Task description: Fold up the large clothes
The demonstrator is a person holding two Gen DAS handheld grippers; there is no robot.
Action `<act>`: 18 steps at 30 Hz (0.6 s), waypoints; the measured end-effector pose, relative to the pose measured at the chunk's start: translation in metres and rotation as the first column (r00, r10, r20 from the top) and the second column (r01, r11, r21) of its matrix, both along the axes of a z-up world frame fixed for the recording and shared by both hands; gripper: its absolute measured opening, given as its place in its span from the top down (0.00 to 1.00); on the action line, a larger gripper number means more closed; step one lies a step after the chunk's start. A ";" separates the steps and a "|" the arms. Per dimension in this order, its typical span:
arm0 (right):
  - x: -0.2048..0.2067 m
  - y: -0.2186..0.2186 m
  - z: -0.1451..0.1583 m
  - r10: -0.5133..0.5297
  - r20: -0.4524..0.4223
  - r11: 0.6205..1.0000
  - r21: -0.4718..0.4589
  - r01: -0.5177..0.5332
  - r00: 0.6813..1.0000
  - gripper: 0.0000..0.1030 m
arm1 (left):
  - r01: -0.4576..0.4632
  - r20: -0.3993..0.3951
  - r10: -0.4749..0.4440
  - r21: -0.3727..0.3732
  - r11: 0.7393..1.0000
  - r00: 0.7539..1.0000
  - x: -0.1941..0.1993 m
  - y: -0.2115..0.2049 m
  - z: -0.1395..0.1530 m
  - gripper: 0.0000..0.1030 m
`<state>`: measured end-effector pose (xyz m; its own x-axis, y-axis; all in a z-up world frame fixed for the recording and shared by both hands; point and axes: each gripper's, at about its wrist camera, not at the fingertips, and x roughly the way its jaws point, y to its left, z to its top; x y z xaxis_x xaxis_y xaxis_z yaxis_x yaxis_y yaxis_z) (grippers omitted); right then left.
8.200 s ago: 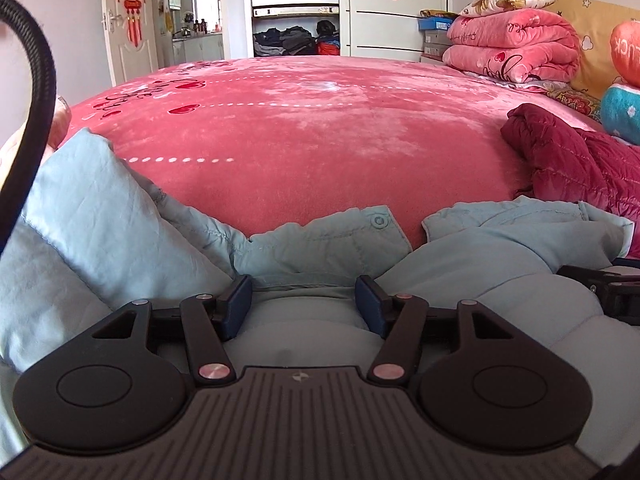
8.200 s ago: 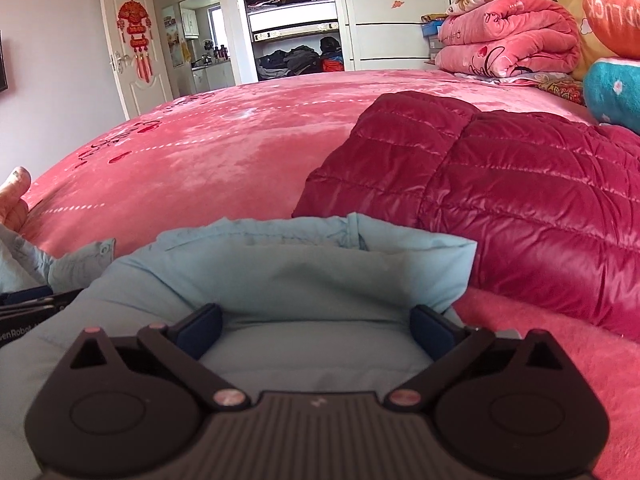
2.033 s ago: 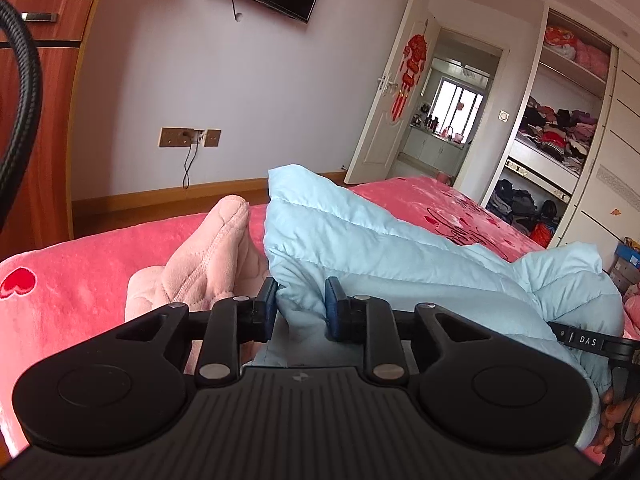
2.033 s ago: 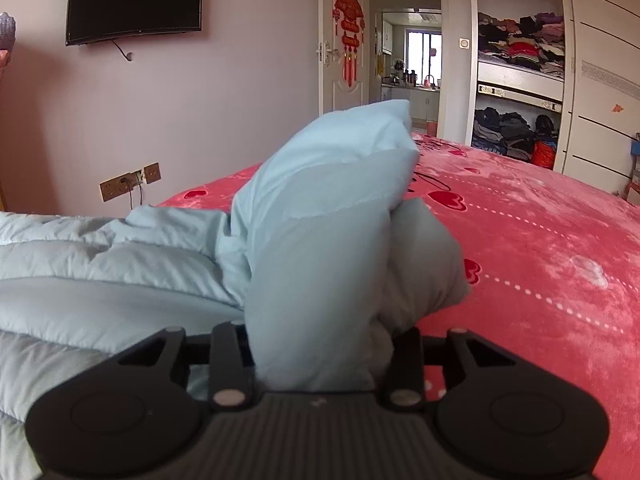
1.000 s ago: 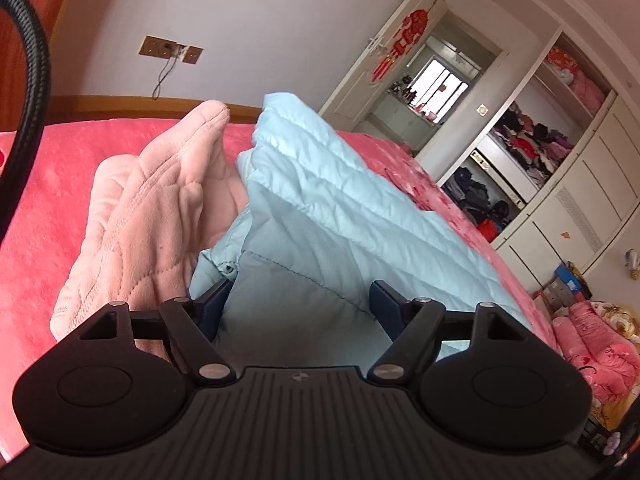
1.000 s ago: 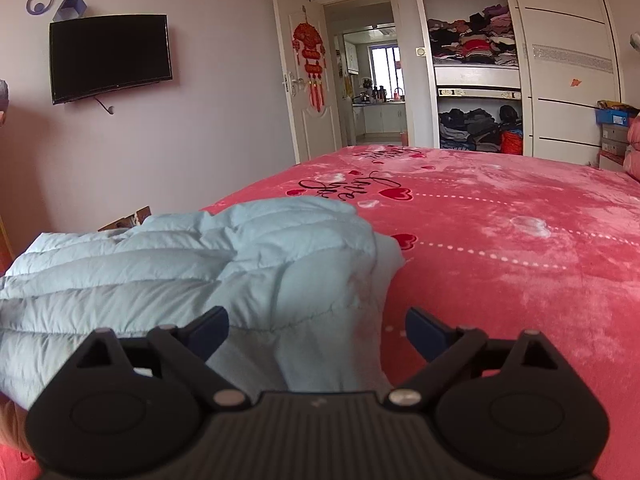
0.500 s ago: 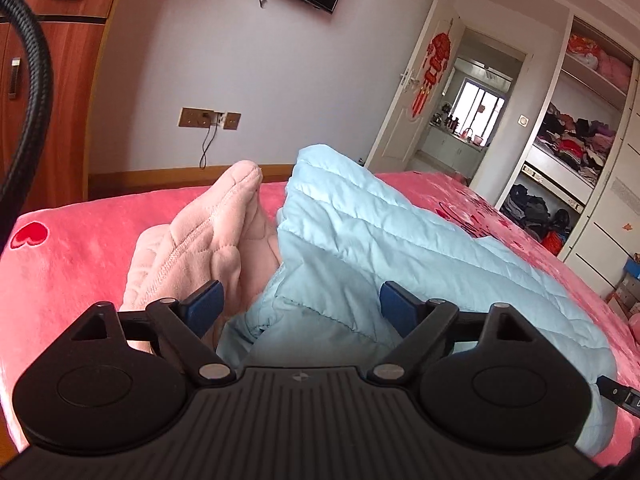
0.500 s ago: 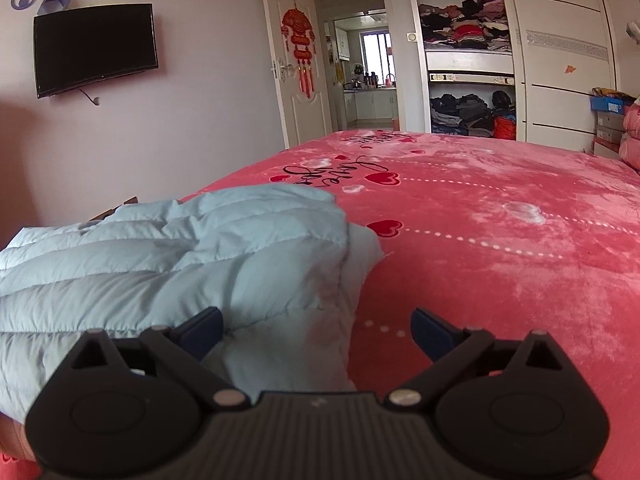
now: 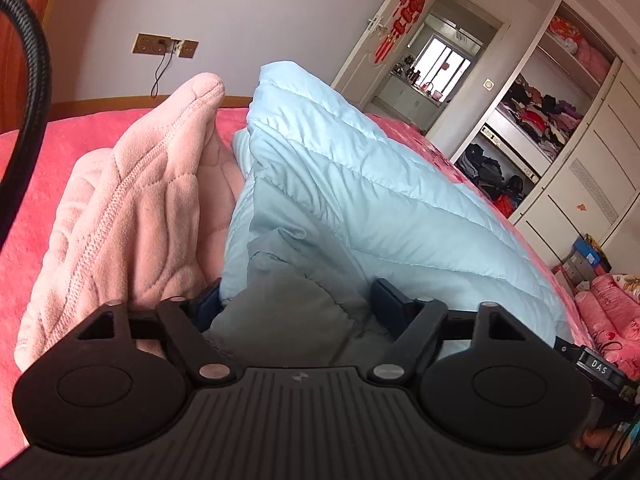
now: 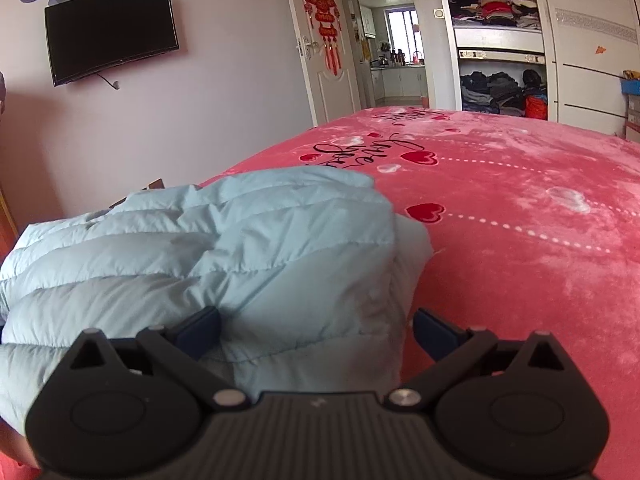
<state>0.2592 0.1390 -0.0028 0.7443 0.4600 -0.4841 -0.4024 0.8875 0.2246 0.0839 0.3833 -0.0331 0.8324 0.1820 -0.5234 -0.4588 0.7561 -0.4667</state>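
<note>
Red bedspread (image 10: 520, 240) w/ hearts and script fills the right and centre of the right view. Black TV (image 10: 110, 34) upper left on the pale wall, small ring decorations above it. White door (image 10: 324, 60) top centre w/ red hanging ornament (image 10: 322, 16); kitchen seen thru the doorway. Open wardrobe (image 10: 496, 40) upper right, shelves stacked w/ clothes. Left view: wall sockets (image 9: 166, 45) upper left, cable hanging down.

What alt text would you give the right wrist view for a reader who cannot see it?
The right gripper is open over the near edge of a folded light blue puffer jacket lying on a red plush bedspread printed with hearts. Behind stand a wall-mounted television, a white door hung with a red ornament, and open wardrobe shelves full of clothes.
</note>
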 end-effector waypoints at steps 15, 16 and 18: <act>-0.012 0.061 0.008 0.087 0.066 0.993 -0.080 -0.082 0.994 0.52 | -0.079 0.149 0.076 0.017 0.997 0.986 -0.036 -0.004 0.027 0.79; -0.013 0.064 0.008 0.095 0.068 0.993 -0.074 -0.090 0.993 0.52 | -0.089 0.153 0.084 0.024 0.996 0.985 -0.040 -0.005 0.029 0.79; -0.014 0.071 0.009 0.112 0.073 0.992 -0.068 -0.108 0.991 0.52 | -0.104 0.162 0.096 0.042 0.994 0.982 -0.045 -0.003 0.034 0.79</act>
<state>0.2455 0.2096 0.0059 0.7268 0.5110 -0.4590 -0.5121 0.8484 0.1338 0.0391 0.3805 0.0006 0.8806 0.2913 -0.3737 -0.4561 0.7346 -0.5023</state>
